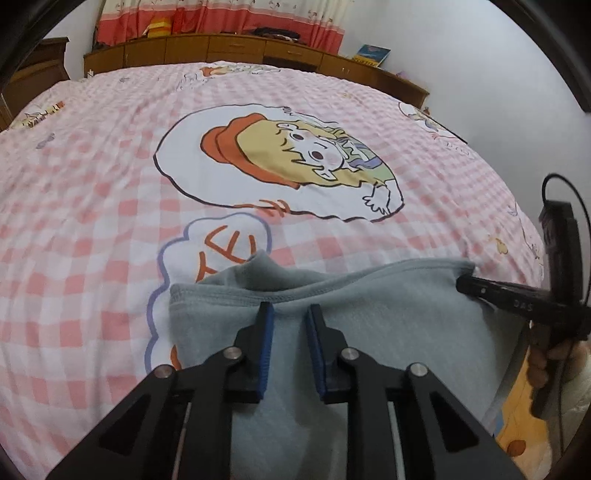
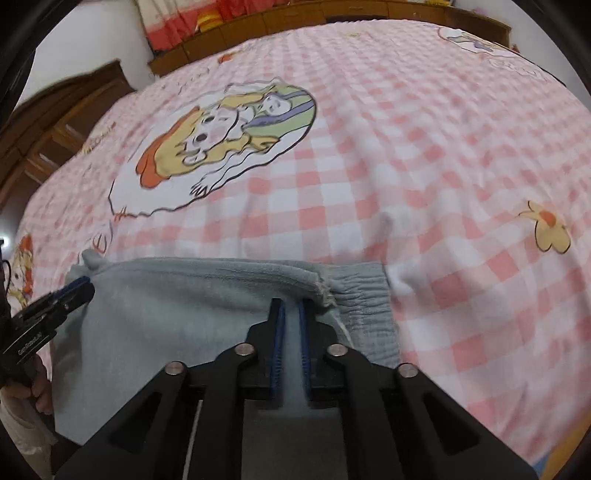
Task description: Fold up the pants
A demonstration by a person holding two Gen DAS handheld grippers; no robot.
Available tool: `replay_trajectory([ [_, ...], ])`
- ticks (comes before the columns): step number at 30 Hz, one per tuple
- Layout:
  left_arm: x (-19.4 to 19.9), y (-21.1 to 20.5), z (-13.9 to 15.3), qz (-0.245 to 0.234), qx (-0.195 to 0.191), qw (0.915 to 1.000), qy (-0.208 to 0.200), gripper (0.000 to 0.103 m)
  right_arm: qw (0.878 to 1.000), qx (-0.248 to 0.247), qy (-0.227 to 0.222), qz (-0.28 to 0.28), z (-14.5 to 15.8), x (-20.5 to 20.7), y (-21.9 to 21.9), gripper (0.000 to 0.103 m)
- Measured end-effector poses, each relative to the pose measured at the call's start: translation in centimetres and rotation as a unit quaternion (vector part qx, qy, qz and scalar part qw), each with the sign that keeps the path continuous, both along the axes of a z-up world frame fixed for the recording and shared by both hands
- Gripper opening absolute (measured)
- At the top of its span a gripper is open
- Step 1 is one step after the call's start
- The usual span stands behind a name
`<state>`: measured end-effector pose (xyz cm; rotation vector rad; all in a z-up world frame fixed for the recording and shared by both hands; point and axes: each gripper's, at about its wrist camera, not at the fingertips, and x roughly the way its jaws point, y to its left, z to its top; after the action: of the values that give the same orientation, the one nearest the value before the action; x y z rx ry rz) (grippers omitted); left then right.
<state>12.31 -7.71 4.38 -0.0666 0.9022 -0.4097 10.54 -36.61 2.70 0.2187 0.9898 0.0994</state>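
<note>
Light grey pants (image 1: 369, 314) lie folded near the front of a pink checked bed cover (image 1: 110, 184). My left gripper (image 1: 290, 310) is down on their far hem, blue pads a narrow gap apart with grey cloth filling it. The right wrist view shows it (image 2: 83, 286) pinching the left corner of the pants (image 2: 166, 306), where a small peak of cloth sticks up. My right gripper (image 2: 291, 306) is shut on the cloth beside the gathered elastic waistband (image 2: 362, 295). From the left wrist view it (image 1: 461, 284) is at the pants' right corner, held by a hand (image 1: 554, 354).
The cover bears a large cartoon print (image 1: 280, 158) beyond the pants. A wooden headboard cabinet (image 1: 240, 46) and a red-striped curtain (image 1: 221, 18) stand at the far end, with a book (image 1: 371, 54) on the ledge. Dark wooden furniture (image 2: 55, 122) is at the left.
</note>
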Motion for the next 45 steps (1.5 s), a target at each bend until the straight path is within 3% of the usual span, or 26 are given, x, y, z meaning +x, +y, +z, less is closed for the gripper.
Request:
replay_trajectory([
  [8,-0.6,1.6,0.7,-0.002,-0.048,0.9985,0.025,0.021,1.0,-0.003,-0.007,-0.025,1.5,-1.3,0.3,0.005],
  [14,-4.0,3.7,2.1,0.008,-0.082,0.9962,0.028,0.036,0.999,-0.012,-0.027,-0.032,4.7,-6.1,1.4,0.008],
  [20,-7.1,4.8,1.6,0.003,-0.096,0.9949,0.033,0.044,0.998,-0.022,-0.007,-0.059,4.0,-10.4,2.4,0.014],
  [29,-9.4,4.0,-1.3,-0.018,-0.036,0.999,0.018,0.045,0.991,0.039,0.068,-0.105,-3.0,-10.8,2.7,0.015],
  [31,-9.7,3.7,-1.2,-0.02,-0.022,0.9995,0.01,0.045,0.991,0.047,0.06,-0.108,-3.0,-11.0,2.5,0.015],
  [35,-9.9,4.3,-1.1,-0.005,-0.038,0.9991,0.019,0.045,0.992,0.052,0.055,-0.1,-3.2,-10.9,2.2,0.015],
  [36,-10.1,4.5,-1.1,0.004,-0.039,0.999,0.021,0.047,0.992,0.051,0.051,-0.1,-3.3,-11.0,2.2,0.015],
  [37,-10.1,4.7,-1.1,0.015,-0.032,0.9991,0.024,0.057,0.993,0.049,0.045,-0.101,-3.3,-11.2,2.2,0.015],
  [39,-10.1,5.1,-1.3,0.028,-0.023,0.9989,0.031,0.061,0.993,0.041,0.04,-0.104,-3.0,-11.7,2.5,0.017],
  [42,-10.4,5.5,-1.7,0.035,-0.029,0.9982,0.038,0.061,0.994,0.019,0.047,-0.1,-1.8,-12.9,3.5,0.025],
  [45,-10.6,5.6,-1.6,0.04,-0.034,0.9977,0.042,0.061,0.996,0.007,0.011,-0.086,0.4,-14.1,4.3,0.035],
])
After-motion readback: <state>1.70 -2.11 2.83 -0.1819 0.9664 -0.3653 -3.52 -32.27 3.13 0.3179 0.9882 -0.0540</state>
